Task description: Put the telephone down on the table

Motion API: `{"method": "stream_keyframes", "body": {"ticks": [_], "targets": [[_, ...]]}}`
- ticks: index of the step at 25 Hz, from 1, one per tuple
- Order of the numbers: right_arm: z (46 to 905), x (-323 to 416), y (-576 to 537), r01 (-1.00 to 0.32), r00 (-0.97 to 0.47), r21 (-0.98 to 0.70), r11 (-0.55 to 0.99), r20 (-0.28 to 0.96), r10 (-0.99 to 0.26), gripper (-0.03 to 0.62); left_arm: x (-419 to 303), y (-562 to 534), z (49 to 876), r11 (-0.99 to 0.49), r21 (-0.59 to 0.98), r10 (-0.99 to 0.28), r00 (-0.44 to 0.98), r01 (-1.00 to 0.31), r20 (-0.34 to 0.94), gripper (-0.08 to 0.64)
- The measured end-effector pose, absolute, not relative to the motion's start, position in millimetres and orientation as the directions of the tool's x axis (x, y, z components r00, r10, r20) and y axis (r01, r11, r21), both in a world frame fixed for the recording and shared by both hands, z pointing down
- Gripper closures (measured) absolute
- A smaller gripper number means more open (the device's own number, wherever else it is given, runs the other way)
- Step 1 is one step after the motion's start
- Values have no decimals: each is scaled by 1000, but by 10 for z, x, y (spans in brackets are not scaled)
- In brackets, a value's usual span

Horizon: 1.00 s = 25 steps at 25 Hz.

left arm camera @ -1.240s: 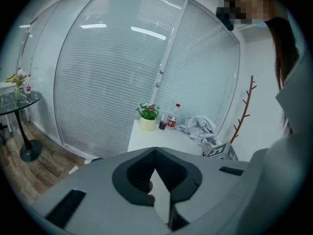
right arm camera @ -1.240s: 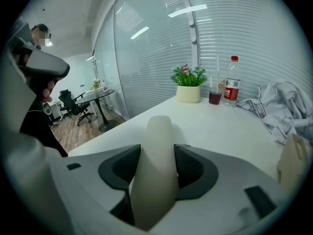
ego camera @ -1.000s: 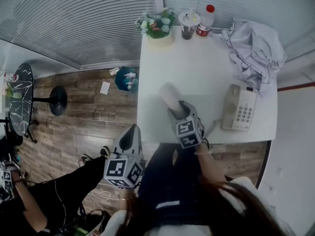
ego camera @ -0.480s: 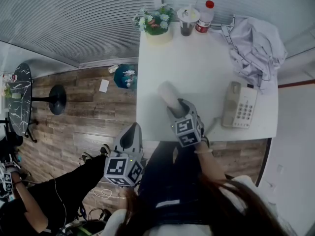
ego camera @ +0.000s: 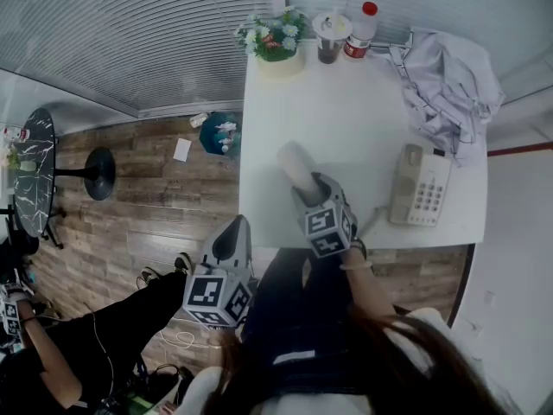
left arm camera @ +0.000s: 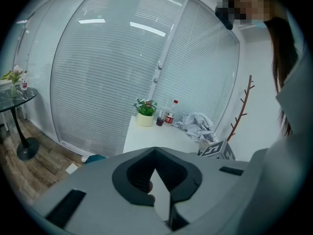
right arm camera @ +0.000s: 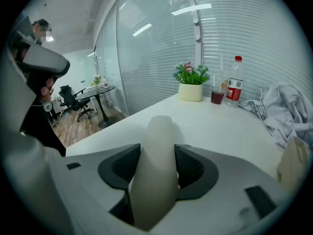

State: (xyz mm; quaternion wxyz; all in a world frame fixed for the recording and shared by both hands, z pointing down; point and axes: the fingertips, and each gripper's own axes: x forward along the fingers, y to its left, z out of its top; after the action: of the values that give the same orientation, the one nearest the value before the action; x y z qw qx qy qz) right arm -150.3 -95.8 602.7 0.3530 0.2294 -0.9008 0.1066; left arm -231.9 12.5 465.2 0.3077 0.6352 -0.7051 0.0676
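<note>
My right gripper [ego camera: 311,188] is shut on the cream telephone handset [ego camera: 295,164], near the front edge of the white table [ego camera: 354,102]. In the right gripper view the handset [right arm camera: 160,126] stands between both pads of that gripper [right arm camera: 159,150] and pokes out past them. The phone base [ego camera: 421,188] with its keypad lies on the table to the right, and shows as the phone base [right arm camera: 292,163] at that view's edge. A thin cord [ego camera: 373,223] runs from the base toward the gripper. My left gripper [ego camera: 233,230] hangs off the table over the floor. The left gripper [left arm camera: 155,150] is shut and holds nothing.
At the table's far edge stand a potted plant [ego camera: 276,46], a cup of dark drink [ego camera: 331,41] and a red-capped bottle [ego camera: 360,28]. A crumpled pale cloth [ego camera: 449,85] covers the far right corner. A round black table [ego camera: 34,175] and a seated person [ego camera: 52,361] are on the left.
</note>
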Motion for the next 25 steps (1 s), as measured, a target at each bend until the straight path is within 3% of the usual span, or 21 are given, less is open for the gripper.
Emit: {"method": "stream_keyframes", "body": {"ticks": [25], "targets": [[6022, -1545, -990, -466, -623, -3, 885, 711, -326, 330, -2236, 131, 4664, 174, 303, -850, 12, -937, 526, 558]]}}
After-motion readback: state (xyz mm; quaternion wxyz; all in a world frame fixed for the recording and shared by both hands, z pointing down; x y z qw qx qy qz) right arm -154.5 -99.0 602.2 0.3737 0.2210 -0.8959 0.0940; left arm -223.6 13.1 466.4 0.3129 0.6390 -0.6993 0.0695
